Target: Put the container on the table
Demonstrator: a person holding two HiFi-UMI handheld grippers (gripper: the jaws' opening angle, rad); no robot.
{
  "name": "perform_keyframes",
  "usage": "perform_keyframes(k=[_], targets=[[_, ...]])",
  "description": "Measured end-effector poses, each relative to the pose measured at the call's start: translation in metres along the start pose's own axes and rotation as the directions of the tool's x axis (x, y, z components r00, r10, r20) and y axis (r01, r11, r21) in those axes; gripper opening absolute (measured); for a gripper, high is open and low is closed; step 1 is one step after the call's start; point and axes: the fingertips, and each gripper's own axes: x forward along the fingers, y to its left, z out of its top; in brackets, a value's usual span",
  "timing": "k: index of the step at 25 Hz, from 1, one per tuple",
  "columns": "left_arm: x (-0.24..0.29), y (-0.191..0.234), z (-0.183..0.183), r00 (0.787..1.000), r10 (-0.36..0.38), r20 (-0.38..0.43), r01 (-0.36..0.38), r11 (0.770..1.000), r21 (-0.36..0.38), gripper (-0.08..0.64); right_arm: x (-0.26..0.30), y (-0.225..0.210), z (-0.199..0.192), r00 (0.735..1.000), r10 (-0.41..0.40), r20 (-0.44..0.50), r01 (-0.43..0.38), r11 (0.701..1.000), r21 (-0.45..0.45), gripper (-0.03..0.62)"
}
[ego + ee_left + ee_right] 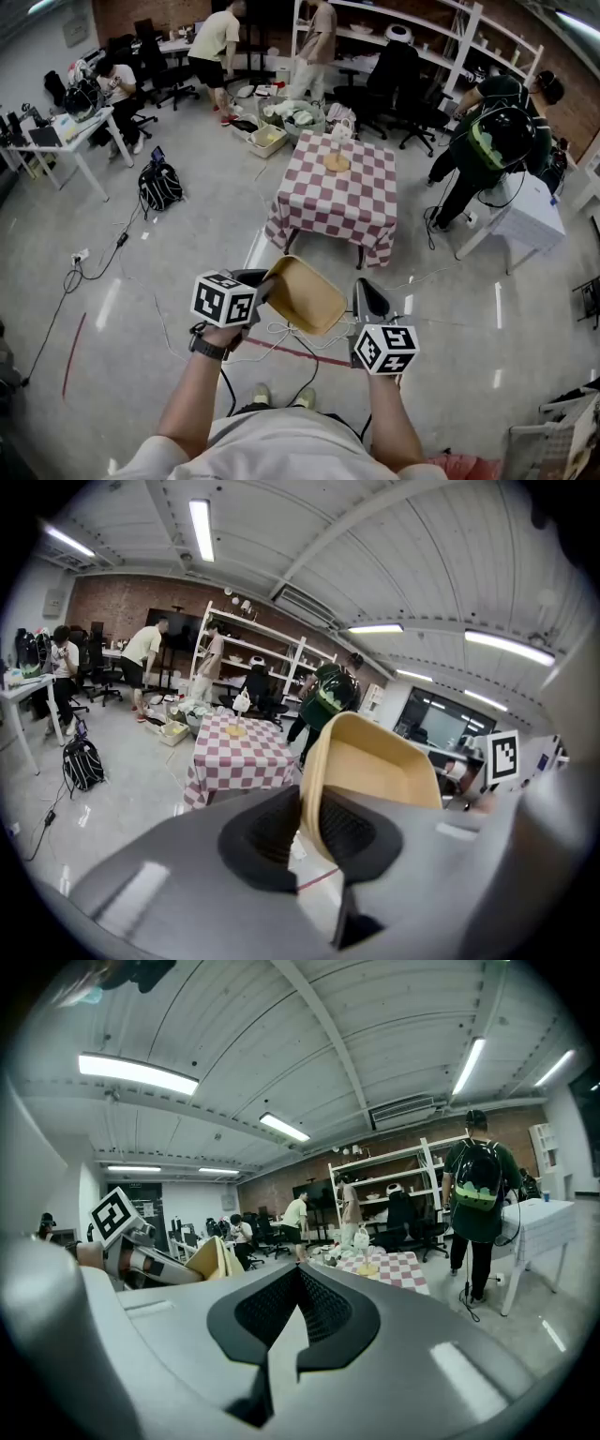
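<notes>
A tan, shallow plastic container [305, 295] hangs tilted in the air in front of me, over the floor. My left gripper [264, 286] is shut on its rim; in the left gripper view the rim [314, 780] sits pinched between the black pads of that gripper [305, 832]. My right gripper [367, 298] is just right of the container, shut and holding nothing; its jaws [298, 1307] meet with no gap. The table [337, 202] with a red-and-white checked cloth stands ahead, about a step away. It also shows as the checked table [239, 747] in the left gripper view.
A small wooden disc with a white object [336, 155] stands at the table's far side. Bins of clutter [281, 122] lie behind it. A black backpack [159, 186] and cables are on the floor at left. A white desk [525, 220] and several people stand around.
</notes>
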Motion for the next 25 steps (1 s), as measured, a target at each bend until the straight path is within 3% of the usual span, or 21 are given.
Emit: perform_keyframes(k=[11, 25], targets=[[0.011, 0.000, 0.003, 0.999, 0.050, 0.014, -0.049, 0.998, -0.029, 0.050, -0.014, -0.029, 0.000, 1.000, 0.020, 0.019, -0.021, 0.998, 0.059, 0.009], [0.046, -0.006, 0.008, 0.996, 0.084, -0.010, -0.085, 0.995, -0.044, 0.051, -0.011, -0.070, 0.001, 0.999, 0.040, 0.012, -0.041, 0.997, 0.065, 0.009]])
